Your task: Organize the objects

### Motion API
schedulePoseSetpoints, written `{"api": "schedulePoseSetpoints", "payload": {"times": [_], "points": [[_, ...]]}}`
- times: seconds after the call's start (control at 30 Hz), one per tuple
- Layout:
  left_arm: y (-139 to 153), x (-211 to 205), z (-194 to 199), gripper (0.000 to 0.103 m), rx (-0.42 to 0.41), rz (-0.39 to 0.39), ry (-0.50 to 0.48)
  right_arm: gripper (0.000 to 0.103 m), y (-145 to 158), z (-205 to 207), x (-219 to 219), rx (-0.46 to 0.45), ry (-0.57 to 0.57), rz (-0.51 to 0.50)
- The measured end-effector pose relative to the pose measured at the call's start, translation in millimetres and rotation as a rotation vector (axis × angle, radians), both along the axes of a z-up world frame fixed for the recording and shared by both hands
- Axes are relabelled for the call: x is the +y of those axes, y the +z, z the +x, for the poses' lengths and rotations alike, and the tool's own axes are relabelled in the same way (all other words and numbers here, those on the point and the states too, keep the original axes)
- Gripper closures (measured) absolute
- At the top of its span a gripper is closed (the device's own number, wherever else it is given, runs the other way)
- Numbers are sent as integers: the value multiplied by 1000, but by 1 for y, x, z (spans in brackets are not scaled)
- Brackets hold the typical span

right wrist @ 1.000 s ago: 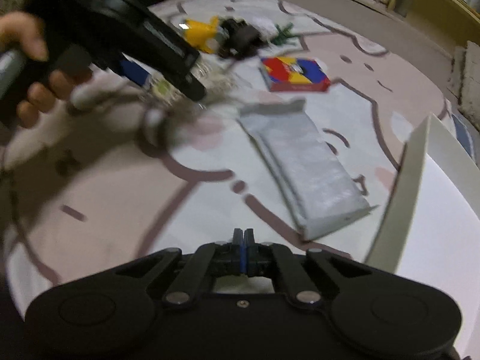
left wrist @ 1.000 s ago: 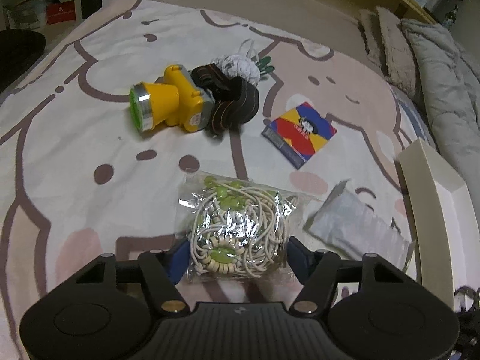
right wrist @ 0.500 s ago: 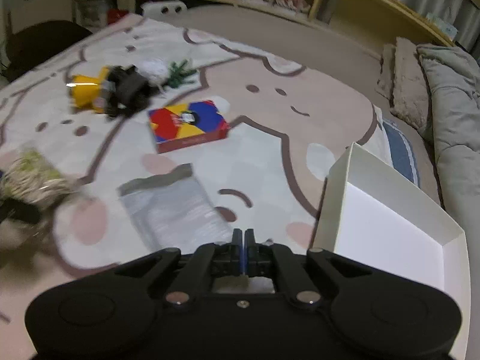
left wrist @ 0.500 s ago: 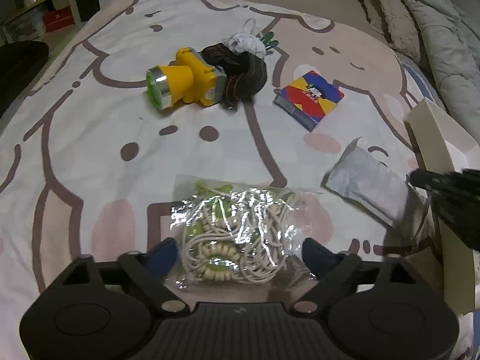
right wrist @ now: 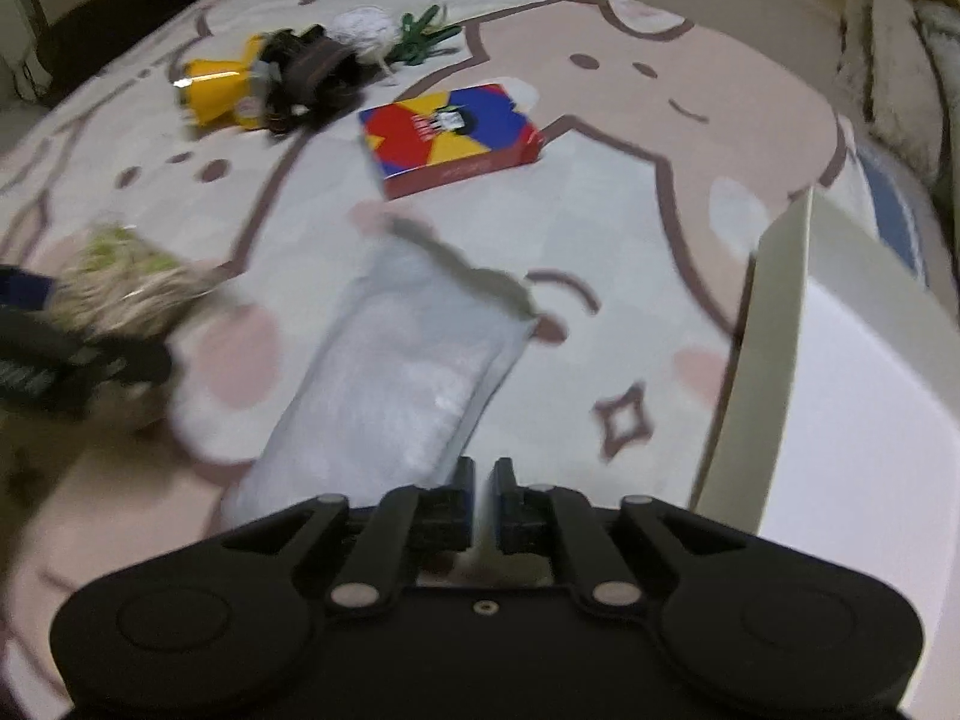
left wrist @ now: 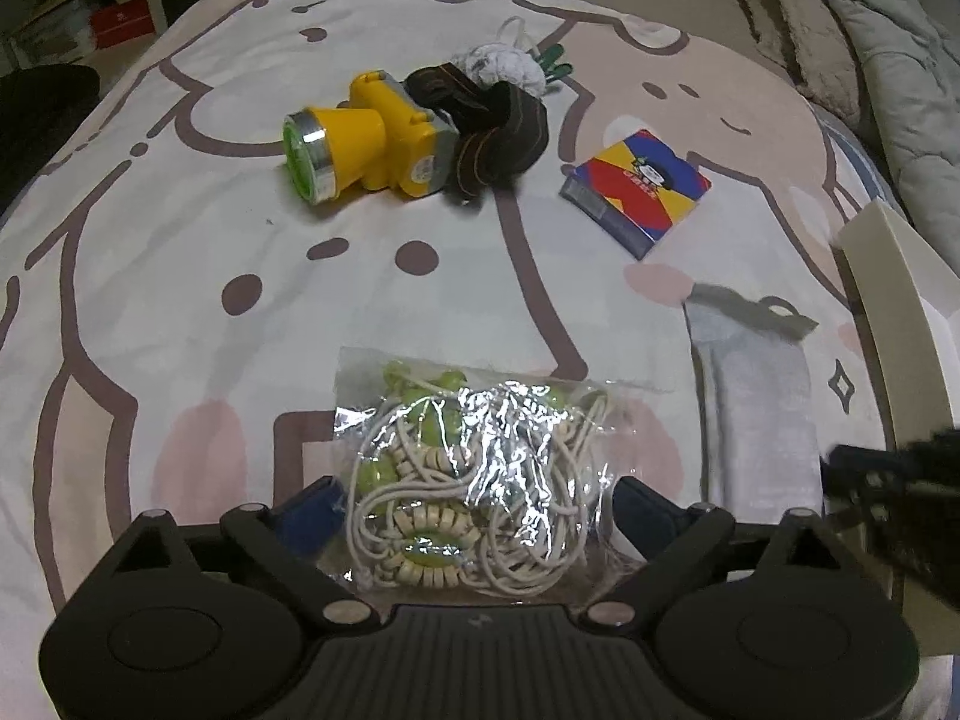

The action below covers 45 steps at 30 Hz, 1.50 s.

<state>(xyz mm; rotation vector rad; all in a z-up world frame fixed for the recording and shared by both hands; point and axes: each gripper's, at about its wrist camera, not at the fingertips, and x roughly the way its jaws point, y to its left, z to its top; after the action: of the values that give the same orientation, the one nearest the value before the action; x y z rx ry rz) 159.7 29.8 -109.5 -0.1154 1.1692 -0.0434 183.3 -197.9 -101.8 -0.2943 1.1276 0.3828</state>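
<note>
While left gripper [left wrist: 474,507] gapes — bead bag [left wrist: 474,474] lies between.

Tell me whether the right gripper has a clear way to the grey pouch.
Probably yes. The right gripper hangs right over the grey pouch's near end, its jaws just starting to open, with nothing between them. The white box sits off to the side.
</note>
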Motion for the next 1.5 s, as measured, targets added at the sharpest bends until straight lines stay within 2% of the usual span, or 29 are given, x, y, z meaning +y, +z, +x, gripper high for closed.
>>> {"api": "schedulePoseSetpoints", "payload": {"times": [0.07, 0.13, 0.2, 0.37, 0.47, 0.6, 0.73, 0.83, 0.9, 0.93, 0.97, 1.03, 1.23, 1.5], "points": [[1, 1, -1, 13, 1, 4, 7, 61, 8, -11, -7, -31, -56, 47], [2, 2, -1, 15, 4, -1, 13, 49, 15, -17, -13, -52, -140, 97], [4, 2, -2, 17, 5, -4, 17, 47, 21, -21, -16, -60, -220, 158], [5, 3, -5, 23, 4, 7, 14, 29, 27, -19, -3, -98, -322, 208], [7, 7, -6, 27, 1, 10, 33, 25, 21, -18, 8, -69, -385, 252], [7, 11, -10, 29, 1, 21, 49, 18, 9, -17, 29, -70, -419, 236], [7, 13, -11, 29, 3, 22, 58, 18, -6, -16, 41, -76, -433, 191], [6, 10, -12, 28, 1, 34, 56, 23, -17, -16, 39, -54, -434, 183], [7, 9, -11, 30, -1, 41, 53, 30, -19, -19, 37, -67, -412, 179], [7, 9, -11, 31, -2, 41, 52, 41, -19, -21, 36, -76, -396, 171], [8, 9, -12, 33, -5, 39, 53, 47, -18, -22, 36, -81, -377, 167], [9, 8, -12, 36, -12, 49, 46, 54, -15, -23, 33, -79, -356, 178], [21, 12, -13, 42, -53, 44, 75, 60, -2, -27, 32, -128, -307, 179], [54, 16, -17, 43, -155, -1, 105, 60, 42, -33, 20, -255, -270, 195]]}}
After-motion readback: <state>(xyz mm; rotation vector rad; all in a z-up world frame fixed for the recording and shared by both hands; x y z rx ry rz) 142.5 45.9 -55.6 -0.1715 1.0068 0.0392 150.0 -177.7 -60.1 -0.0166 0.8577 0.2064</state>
